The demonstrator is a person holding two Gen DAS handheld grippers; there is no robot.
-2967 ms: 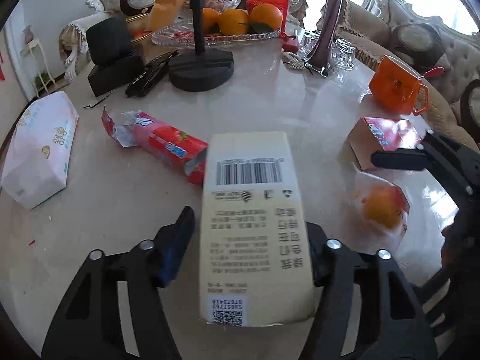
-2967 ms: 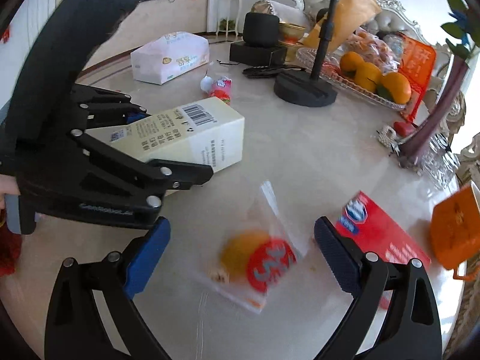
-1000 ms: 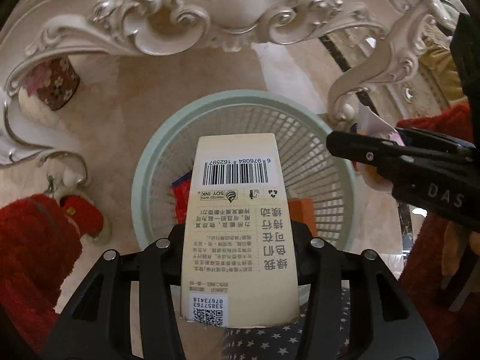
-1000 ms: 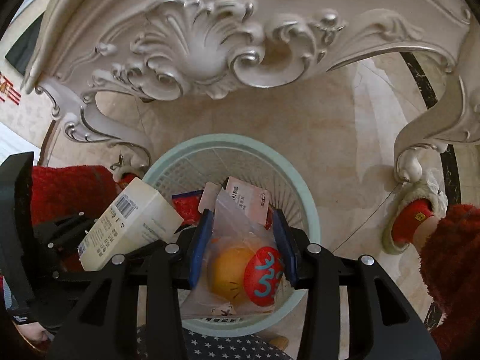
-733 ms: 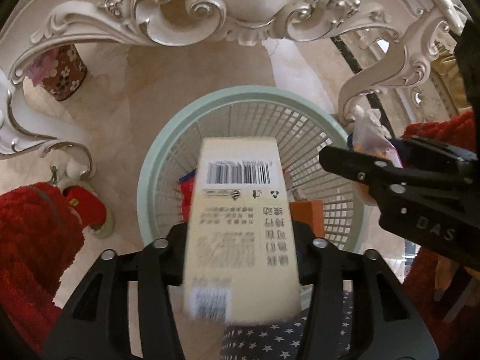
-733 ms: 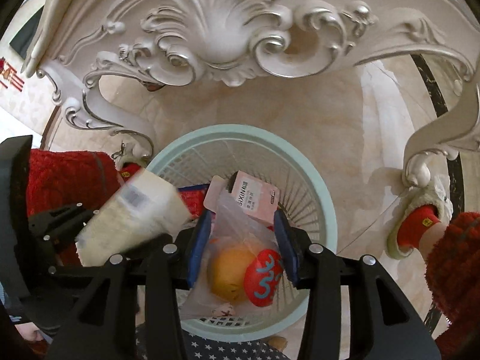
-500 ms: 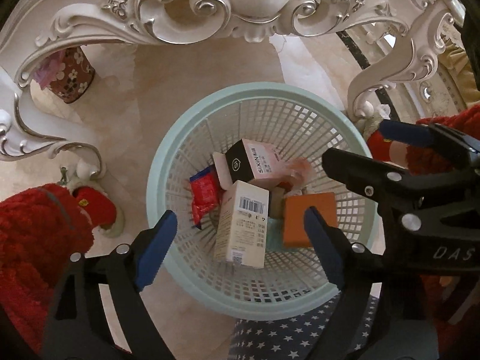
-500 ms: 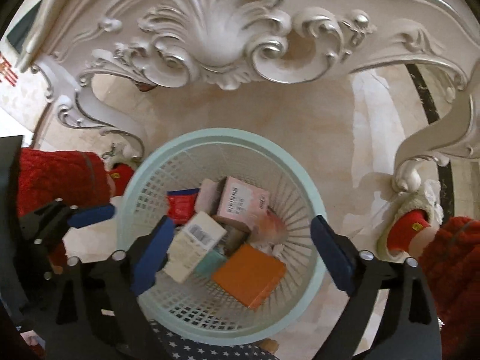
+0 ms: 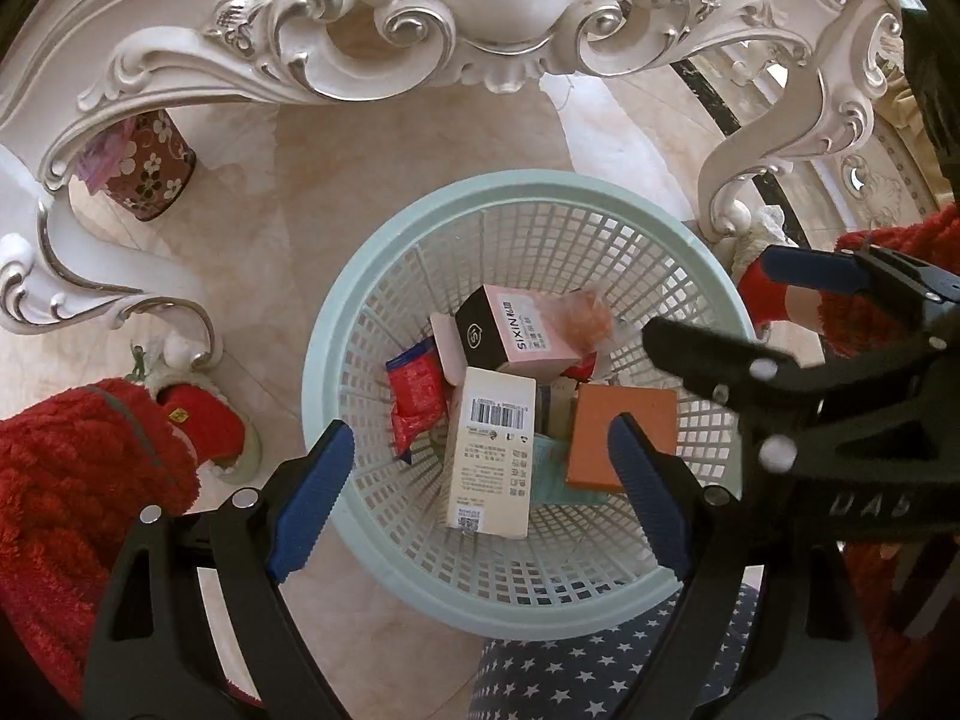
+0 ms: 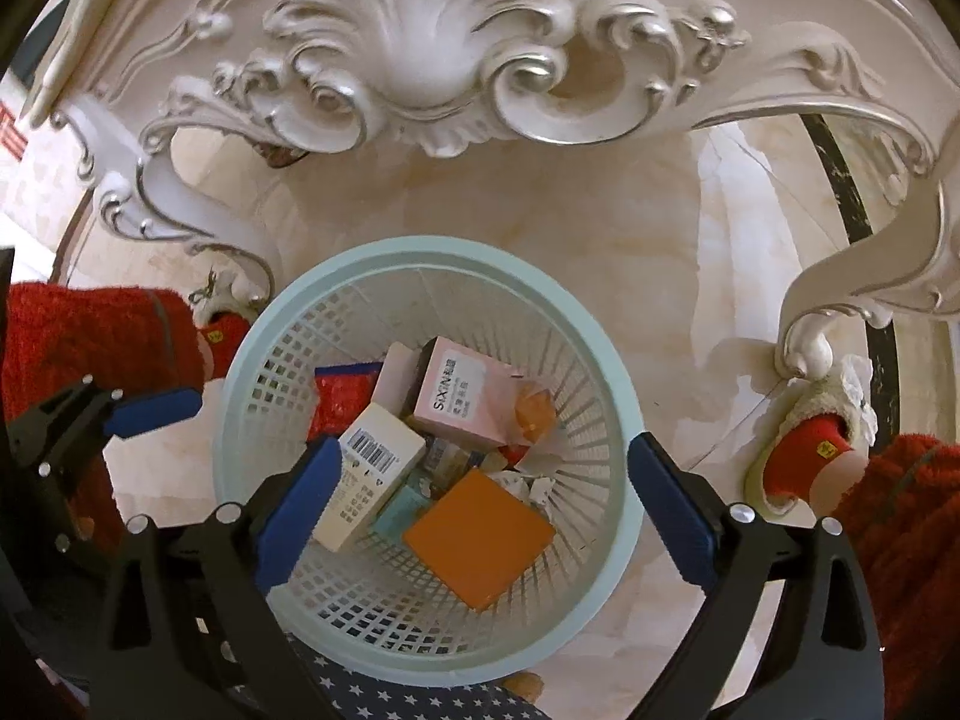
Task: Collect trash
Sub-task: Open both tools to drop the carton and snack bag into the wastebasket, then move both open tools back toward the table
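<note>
Both grippers hang over the bin [image 9: 336, 324]. The left gripper [image 9: 480, 468] is wide open with nothing in it. The right gripper [image 10: 480, 498] is opening, empty too. The trash, like the box [image 9: 492, 450], lies inside. A low jaw could tip the bin.

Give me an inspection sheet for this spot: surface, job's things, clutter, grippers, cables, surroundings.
Surface: marble floor, bare around the bin.
Job's things: mesh bin holds cream carton, pink box, orange box, red wrapper, bagged orange.
Clutter: floral pot beyond the table leg.
Grippers: left gripper open, empty; right gripper opening, empty.
Cables: nothing seen.
Surroundings: carved white table frame; red slippers.
</note>
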